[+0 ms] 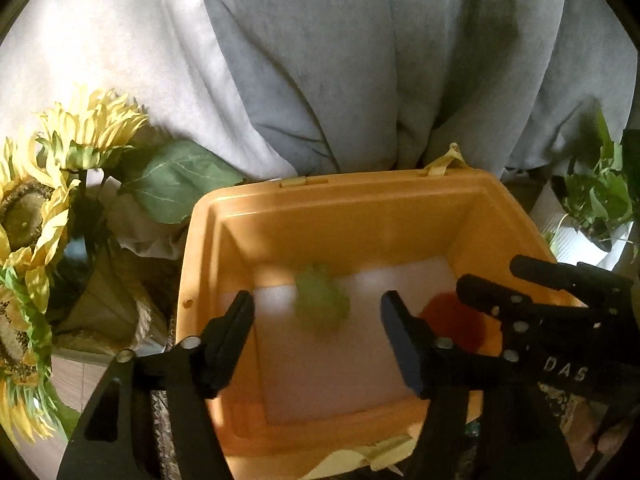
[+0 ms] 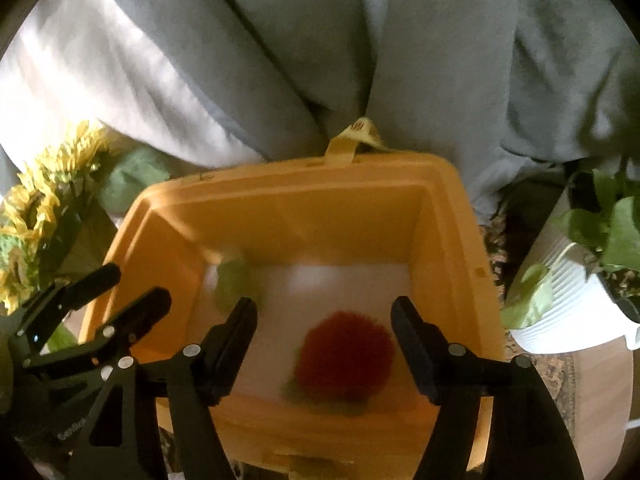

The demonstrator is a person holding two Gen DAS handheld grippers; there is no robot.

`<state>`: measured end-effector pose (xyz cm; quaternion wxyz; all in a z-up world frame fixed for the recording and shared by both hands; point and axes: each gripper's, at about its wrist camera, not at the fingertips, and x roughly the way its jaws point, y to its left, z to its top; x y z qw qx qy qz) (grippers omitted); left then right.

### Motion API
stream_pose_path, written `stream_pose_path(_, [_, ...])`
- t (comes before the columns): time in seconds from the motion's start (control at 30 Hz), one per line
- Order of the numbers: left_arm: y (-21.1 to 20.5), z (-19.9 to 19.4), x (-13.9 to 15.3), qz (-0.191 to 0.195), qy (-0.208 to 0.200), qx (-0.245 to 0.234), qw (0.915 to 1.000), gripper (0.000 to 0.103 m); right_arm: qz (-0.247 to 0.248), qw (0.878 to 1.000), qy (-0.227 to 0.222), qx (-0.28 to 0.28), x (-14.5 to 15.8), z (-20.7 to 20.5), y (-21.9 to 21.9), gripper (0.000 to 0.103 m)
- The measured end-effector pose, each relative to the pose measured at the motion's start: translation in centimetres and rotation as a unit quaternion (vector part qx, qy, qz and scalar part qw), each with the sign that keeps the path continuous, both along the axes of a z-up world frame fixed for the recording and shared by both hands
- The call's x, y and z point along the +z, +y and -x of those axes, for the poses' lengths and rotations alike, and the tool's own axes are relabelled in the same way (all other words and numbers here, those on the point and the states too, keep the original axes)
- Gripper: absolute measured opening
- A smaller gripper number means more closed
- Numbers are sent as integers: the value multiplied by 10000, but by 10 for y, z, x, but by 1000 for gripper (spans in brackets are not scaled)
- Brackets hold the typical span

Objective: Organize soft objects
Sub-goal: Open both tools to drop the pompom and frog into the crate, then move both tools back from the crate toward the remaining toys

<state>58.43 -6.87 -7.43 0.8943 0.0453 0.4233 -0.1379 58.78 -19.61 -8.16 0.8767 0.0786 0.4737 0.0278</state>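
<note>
A: Below, both the left claw (image 1: 316, 320) and right claw (image 2: 324, 324) are shown spread, nothing gripped; green pompom (image 1: 320, 300) and red pompom (image 2: 346, 354) are blurred inside the yellow bin (image 2: 280, 200).

B: Rebound over the rim might be risked.

green soft obj (image 1: 322, 300) blurred, red soft obj (image 2: 346, 354) blurred, sunflowers (image 1: 36, 216) cut off at edge

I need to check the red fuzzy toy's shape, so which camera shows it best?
The right wrist view: the red fuzzy toy lies whole and central in the orange bin, between the open right tongs. In the left wrist view the toy is only a partial red patch, blocked by tong arms.
</note>
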Motion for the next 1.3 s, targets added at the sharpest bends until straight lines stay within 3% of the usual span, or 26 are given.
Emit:
stream_pose_path(0.4, [7, 36, 33, 285, -332, -15, 9990, 88, 139, 9958, -834, -346, 48, 45, -8, 70])
stream_pose_path(0.87, [30, 113, 73, 362, -1046, -19, 9939, 90, 69, 9906, -1245, -571, 77, 112, 10, 70])
stream_pose_path(1.3, [50, 180, 89, 445, -1583, 17, 9864, 91, 395, 9799, -1763, -847, 99, 186, 31, 70])
